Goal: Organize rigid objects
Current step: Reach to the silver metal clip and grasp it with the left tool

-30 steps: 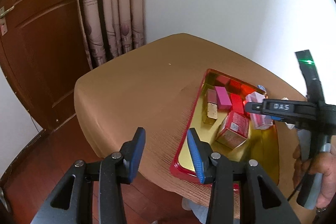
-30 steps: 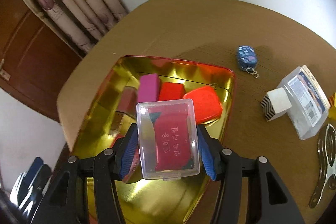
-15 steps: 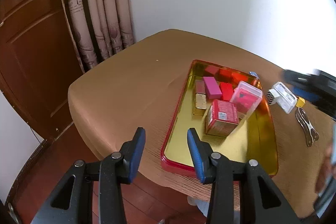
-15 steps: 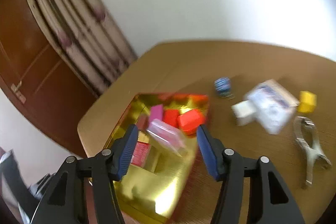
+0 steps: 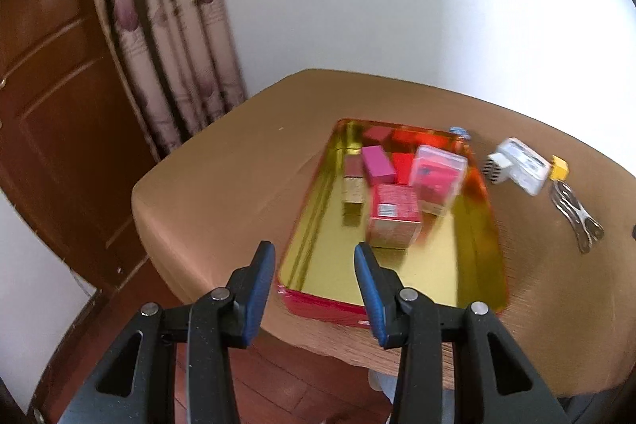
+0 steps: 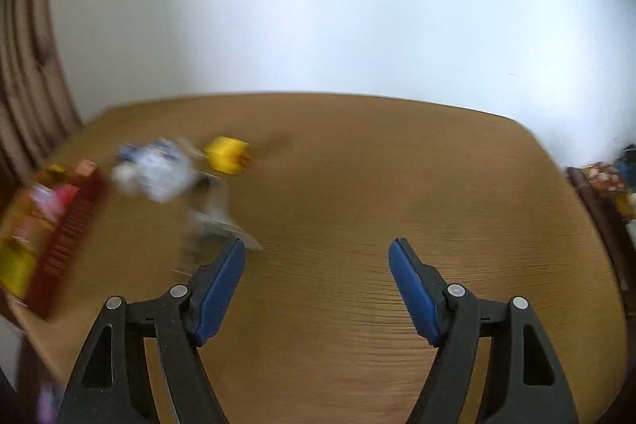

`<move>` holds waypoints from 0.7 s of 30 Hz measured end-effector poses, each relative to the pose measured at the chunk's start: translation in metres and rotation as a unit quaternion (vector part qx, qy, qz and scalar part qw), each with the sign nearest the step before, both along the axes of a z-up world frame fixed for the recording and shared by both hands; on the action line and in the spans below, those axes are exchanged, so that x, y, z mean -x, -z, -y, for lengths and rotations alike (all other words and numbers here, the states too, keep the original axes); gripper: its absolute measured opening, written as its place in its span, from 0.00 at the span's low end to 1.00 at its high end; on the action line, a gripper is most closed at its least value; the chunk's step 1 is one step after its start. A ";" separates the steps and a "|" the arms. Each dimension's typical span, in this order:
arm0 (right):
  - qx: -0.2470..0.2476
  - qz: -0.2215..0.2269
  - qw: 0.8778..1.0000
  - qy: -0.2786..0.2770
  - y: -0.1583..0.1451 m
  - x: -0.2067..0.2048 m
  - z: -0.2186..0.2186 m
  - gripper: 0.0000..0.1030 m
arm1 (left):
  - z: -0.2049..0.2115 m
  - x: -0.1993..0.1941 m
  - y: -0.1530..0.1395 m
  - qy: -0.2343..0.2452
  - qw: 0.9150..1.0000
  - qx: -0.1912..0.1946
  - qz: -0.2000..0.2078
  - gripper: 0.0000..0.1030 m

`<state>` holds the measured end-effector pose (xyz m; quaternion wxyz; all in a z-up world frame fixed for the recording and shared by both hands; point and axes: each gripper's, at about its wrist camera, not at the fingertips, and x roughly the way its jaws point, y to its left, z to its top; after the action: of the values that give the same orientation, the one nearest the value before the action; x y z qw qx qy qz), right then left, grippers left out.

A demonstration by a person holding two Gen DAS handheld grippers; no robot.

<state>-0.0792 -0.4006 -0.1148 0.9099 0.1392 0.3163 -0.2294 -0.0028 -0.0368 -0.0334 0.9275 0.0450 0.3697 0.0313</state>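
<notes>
**Clear case dropped in the tray, right claw swinging toward the loose items**

Since a second ago, my right gripper (image 6: pixel 317 287) is no longer carrying the clear plastic case (image 5: pixel 437 177); that case is now lying tilted in the tray (image 5: pixel 483 265), leaning on the red boxes, and the right claw is hanging wide and empty over bare tabletop. Its view is smearing with motion, so I am reading it loosely.

Nearest to me, my left gripper (image 5: pixel 314 285) is hovering off the near edge of the table (image 5: pixel 238 177), jaws moderately apart, holding nothing. Just beyond it, the tray is showing a mirror-like gold floor inside red walls, with the near half lying bare. Farther in, a red printed carton (image 5: pixel 393 215) is standing beside a small gold box (image 5: pixel 353 191), with a magenta block (image 5: pixel 377 165) and red pieces packed toward the far end.

I am judging the job as more than half done. Still out on the woven tan cloth, right of the tray, are a white striped block (image 5: pixel 495 167) touching a clear labelled packet (image 5: pixel 524 165), a yellow cube (image 5: pixel 559 167), a shiny metal clip (image 5: pixel 576 217) nearer to me, and a small blue thing (image 5: pixel 458 132) at the tray's far corner. All look hard-edged and rigid.
</notes>
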 end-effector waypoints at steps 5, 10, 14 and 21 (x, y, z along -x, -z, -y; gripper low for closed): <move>-0.013 -0.028 0.999 0.019 0.030 0.004 0.039 0.70 | 0.025 0.017 -0.002 0.012 1.000 -0.022 0.005 0.41; -0.065 -0.020 0.997 0.039 0.053 0.011 0.065 0.75 | 0.059 0.025 0.005 0.042 0.998 -0.018 -0.031 0.41; -0.131 0.002 0.989 0.073 0.063 0.021 0.088 0.87 | 0.095 0.025 0.012 0.081 0.995 -0.006 -0.066 0.41; -0.128 -0.014 0.990 0.049 0.065 0.007 0.081 0.96 | 0.164 0.001 0.037 0.144 0.981 0.026 -0.131 0.41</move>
<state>-0.0861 -0.4814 -0.1799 0.8676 0.2662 0.3487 -0.2339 -0.0033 -0.2007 -0.0701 0.8669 0.0769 0.4780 -0.1183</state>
